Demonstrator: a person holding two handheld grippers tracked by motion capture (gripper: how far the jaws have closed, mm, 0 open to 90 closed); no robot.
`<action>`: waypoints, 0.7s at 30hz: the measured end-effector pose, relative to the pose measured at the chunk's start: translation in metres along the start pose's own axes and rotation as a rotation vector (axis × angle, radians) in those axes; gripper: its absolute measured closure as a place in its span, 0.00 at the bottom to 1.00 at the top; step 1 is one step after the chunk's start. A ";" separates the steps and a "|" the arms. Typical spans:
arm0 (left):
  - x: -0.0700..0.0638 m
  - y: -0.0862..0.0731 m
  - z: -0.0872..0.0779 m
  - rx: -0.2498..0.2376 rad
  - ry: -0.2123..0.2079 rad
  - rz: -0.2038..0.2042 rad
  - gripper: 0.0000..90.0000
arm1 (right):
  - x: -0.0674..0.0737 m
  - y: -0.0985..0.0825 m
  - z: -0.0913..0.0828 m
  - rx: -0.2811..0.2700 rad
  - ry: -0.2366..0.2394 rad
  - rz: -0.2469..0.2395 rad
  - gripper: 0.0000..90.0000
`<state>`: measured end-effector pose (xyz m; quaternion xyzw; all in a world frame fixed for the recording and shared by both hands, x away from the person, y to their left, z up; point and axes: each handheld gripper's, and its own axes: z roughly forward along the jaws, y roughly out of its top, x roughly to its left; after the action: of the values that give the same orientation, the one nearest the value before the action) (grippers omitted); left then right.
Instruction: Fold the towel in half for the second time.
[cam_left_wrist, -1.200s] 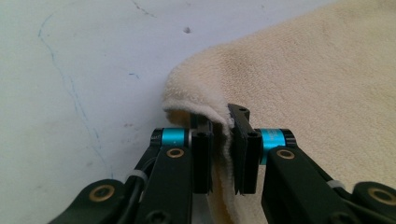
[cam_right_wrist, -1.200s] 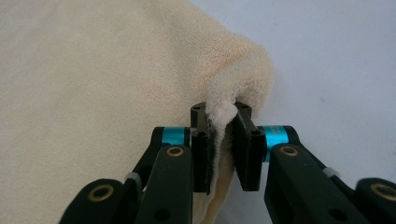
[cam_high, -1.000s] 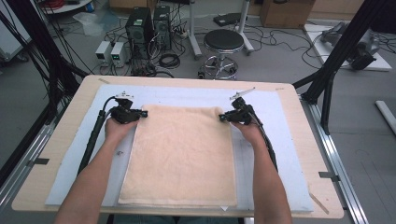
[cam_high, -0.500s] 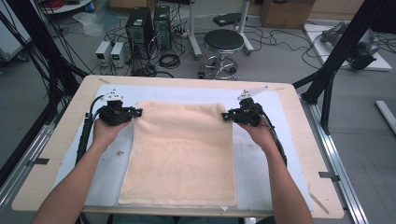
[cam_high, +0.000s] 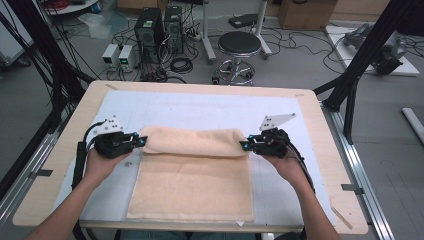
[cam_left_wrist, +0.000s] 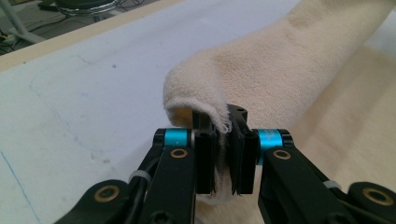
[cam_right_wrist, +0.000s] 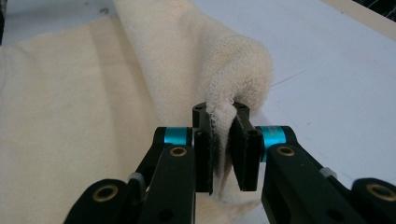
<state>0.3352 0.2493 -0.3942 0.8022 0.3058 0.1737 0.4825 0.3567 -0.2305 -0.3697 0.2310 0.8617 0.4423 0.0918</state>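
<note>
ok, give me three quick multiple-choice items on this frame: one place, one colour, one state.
1. Where does the towel lie?
A. on the pale blue mat
B. on the stool
C. on the floor

2. What colour is the towel?
A. green
B. cream
C. black

3. How does the towel's far edge sit?
A. flat
B. lifted and curled over toward the person
C. hanging off the table

Key: 1 A, the mat shows around it; 2 B, cream terry in all views; 3 B, left tongs and right tongs pinch its corners.
</note>
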 end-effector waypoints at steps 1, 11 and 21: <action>-0.003 -0.004 -0.002 0.007 -0.004 0.007 0.91 | 0.004 -0.003 0.000 -0.003 -0.003 0.006 0.90; -0.026 -0.035 -0.012 0.057 -0.068 -0.002 0.90 | 0.030 -0.038 0.006 0.042 0.022 0.018 0.88; -0.024 -0.045 -0.029 0.110 -0.069 -0.007 0.62 | 0.028 -0.050 -0.007 0.049 -0.027 0.035 0.65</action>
<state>0.2863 0.2685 -0.4195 0.8321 0.3007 0.1271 0.4484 0.3137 -0.2470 -0.4045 0.2544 0.8666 0.4196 0.0902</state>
